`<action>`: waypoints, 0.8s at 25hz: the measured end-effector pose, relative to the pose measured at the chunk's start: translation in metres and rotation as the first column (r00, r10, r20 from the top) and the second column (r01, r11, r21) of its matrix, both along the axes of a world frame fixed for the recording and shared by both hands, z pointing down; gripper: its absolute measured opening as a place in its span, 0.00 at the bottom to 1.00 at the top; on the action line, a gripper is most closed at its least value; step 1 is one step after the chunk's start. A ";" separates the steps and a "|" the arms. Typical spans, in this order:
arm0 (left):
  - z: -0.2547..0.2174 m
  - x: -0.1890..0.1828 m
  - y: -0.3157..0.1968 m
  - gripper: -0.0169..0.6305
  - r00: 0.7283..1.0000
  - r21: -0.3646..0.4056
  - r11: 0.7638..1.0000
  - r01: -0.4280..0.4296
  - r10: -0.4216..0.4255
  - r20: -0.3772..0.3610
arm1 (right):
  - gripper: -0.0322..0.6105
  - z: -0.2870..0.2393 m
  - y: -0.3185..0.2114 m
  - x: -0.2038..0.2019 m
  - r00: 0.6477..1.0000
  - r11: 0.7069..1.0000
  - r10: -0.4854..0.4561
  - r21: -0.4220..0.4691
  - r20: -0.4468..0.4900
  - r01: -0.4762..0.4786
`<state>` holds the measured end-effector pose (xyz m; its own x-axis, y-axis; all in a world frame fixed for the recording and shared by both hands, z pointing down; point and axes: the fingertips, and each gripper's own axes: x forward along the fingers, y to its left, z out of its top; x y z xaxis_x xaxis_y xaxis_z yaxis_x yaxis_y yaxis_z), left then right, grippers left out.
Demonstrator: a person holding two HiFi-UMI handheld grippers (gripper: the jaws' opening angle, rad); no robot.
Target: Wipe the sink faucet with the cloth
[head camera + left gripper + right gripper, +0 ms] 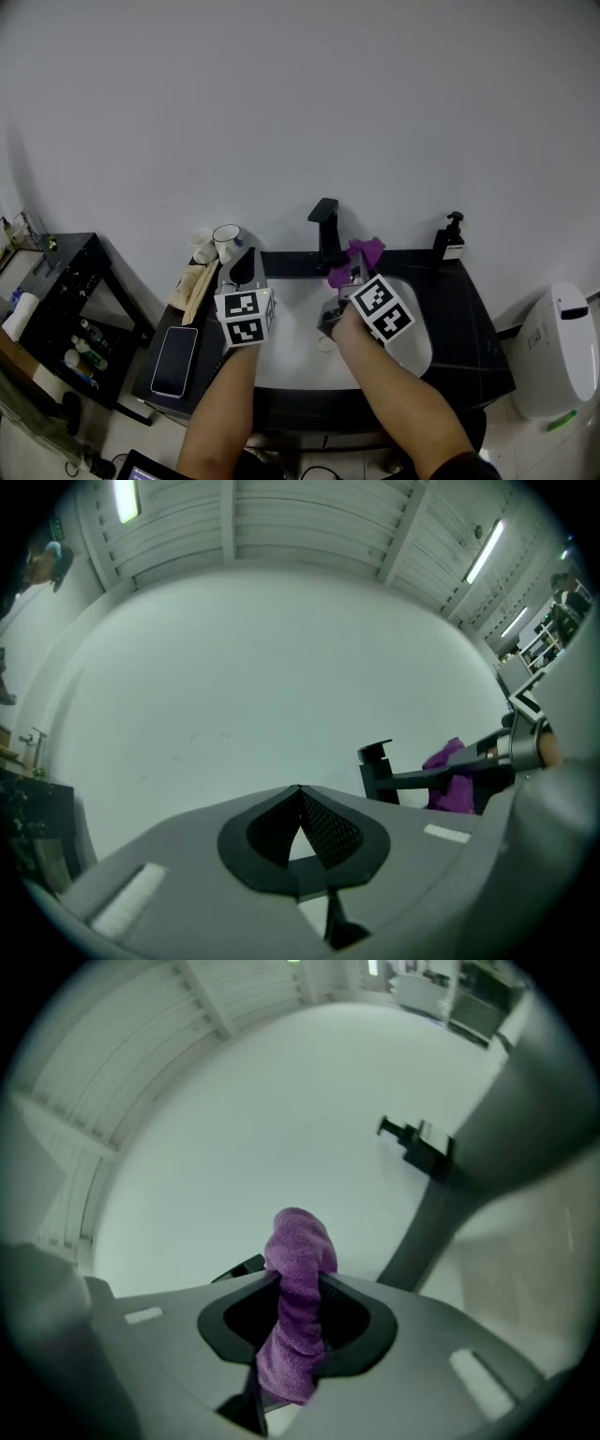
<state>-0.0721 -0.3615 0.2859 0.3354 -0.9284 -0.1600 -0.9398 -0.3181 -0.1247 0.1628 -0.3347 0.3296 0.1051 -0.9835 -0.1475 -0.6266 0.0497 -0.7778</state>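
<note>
I judge the purple terry cloth soft, light and limp. My right gripper clamps its bunched middle, leaving a loose tuft just beside the black angular faucet at the white sink's back edge. My left gripper, jaws together and empty, hovers over the sink's left edge.

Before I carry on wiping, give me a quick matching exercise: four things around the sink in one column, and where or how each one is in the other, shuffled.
Things
1. cloth
2. phone
3. soap dispenser
4. left tool

Places or states
A. upright at the right rear of the counter
B. jaws together, nothing between them
C. clamped in the right tool, close to the black faucet
D. lying flat on the counter's left end

Pairs: 1-C, 2-D, 3-A, 4-B
</note>
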 end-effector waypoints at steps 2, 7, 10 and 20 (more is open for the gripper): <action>0.006 0.010 0.000 0.05 1.000 -0.013 1.000 -0.019 0.019 0.021 | 0.21 -0.023 0.005 0.016 0.984 0.999 0.007 0.042 -0.176 0.000; 0.013 0.025 -0.001 0.05 0.998 -0.043 0.997 -0.059 0.060 0.020 | 0.21 -0.059 0.016 0.034 0.793 0.995 0.024 0.095 -0.608 0.042; 0.014 0.028 -0.001 0.05 0.997 -0.052 0.996 -0.069 0.070 0.020 | 0.21 -0.062 0.016 0.035 0.636 0.996 0.006 0.059 -0.771 0.063; 0.025 0.037 -0.004 0.05 0.994 -0.076 0.993 -0.087 0.091 0.053 | 0.21 -0.028 0.014 0.038 0.457 0.994 -0.101 -0.076 -0.883 0.075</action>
